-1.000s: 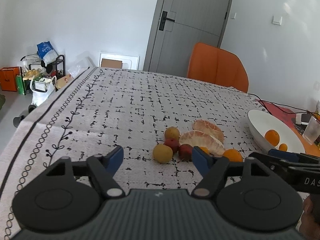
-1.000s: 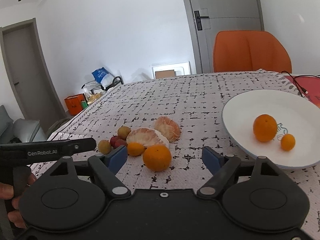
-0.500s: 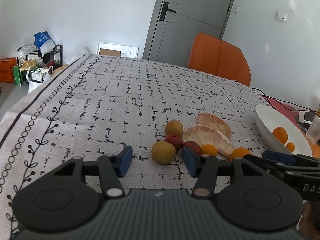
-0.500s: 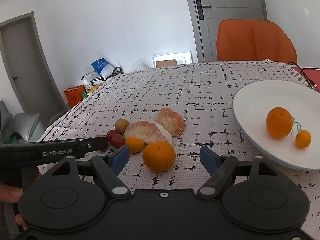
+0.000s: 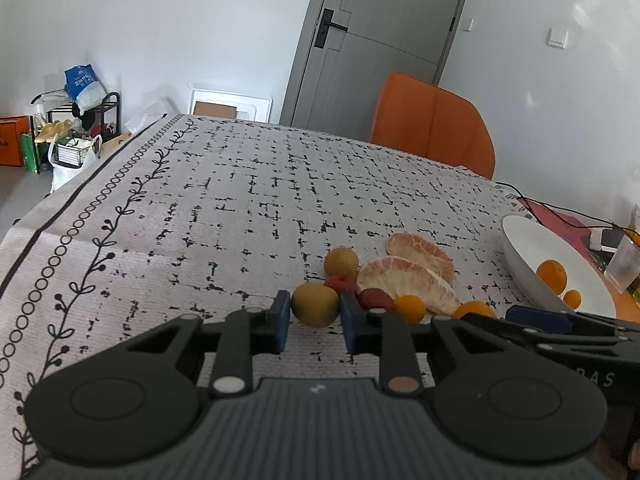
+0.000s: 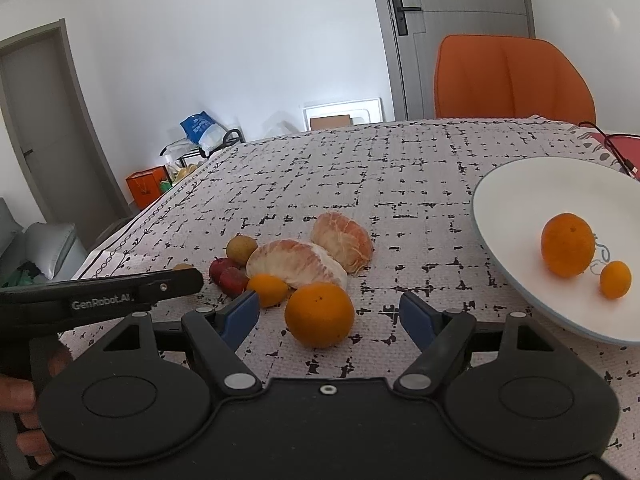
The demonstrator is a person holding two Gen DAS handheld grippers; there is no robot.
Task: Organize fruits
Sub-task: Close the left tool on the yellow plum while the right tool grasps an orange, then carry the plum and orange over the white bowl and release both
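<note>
A cluster of fruit lies on the patterned tablecloth. In the left wrist view my left gripper (image 5: 314,322) has its jaws closed in around a yellow-brown round fruit (image 5: 315,304), the pads at its sides. Behind it are another yellow-brown fruit (image 5: 341,262), two small red fruits (image 5: 374,298), a small orange (image 5: 409,307) and two peeled pomelo pieces (image 5: 404,280). In the right wrist view my right gripper (image 6: 328,314) is open, with a large orange (image 6: 320,314) between its fingers. A white plate (image 6: 520,200) at the right holds two oranges (image 6: 567,244).
An orange chair (image 5: 432,124) stands at the table's far side. A black cable (image 5: 560,212) and a clear cup (image 5: 624,264) lie past the plate at the right. The table's left edge (image 5: 48,216) drops to the floor, where bags and a rack stand.
My left gripper moved forward to the yellow-brown fruit and its jaws narrowed around it. My right gripper moved closer to the large orange, staying open.
</note>
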